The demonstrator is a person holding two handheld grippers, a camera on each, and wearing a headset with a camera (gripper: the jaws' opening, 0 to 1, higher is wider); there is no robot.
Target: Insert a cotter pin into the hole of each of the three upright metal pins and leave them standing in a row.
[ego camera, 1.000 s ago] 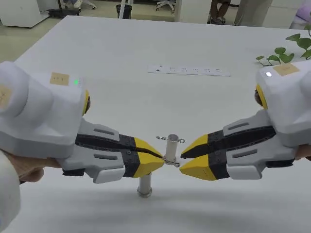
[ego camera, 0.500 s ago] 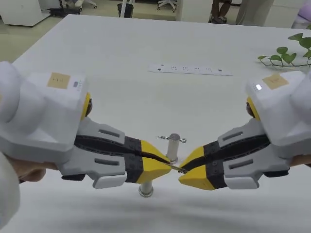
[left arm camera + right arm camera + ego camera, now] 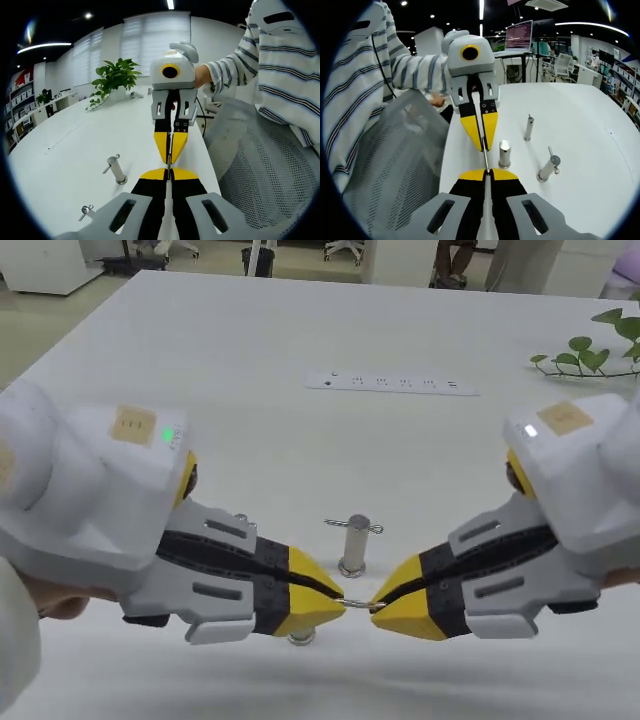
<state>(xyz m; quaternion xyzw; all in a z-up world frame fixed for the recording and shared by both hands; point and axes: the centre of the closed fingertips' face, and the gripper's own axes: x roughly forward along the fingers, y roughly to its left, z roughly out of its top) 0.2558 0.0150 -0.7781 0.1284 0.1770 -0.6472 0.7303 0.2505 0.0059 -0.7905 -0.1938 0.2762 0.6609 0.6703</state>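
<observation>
Nearest, a bare metal pin (image 3: 298, 637) stands upright on the white table (image 3: 200, 390), its upper part hidden behind the tip of the left gripper (image 3: 335, 600). Just above it, the left gripper and the right gripper (image 3: 378, 605) meet nose to nose. Each has its jaws pressed together on one end of a loose cotter pin (image 3: 356, 603), which lies level across the small gap between the yellow tips. Just beyond them a second metal pin (image 3: 353, 545) stands upright with a fitted cotter pin (image 3: 353, 527) through its head. Farther back lies a white power strip (image 3: 390, 384), and a plant (image 3: 590, 352) sits at the far right.
</observation>
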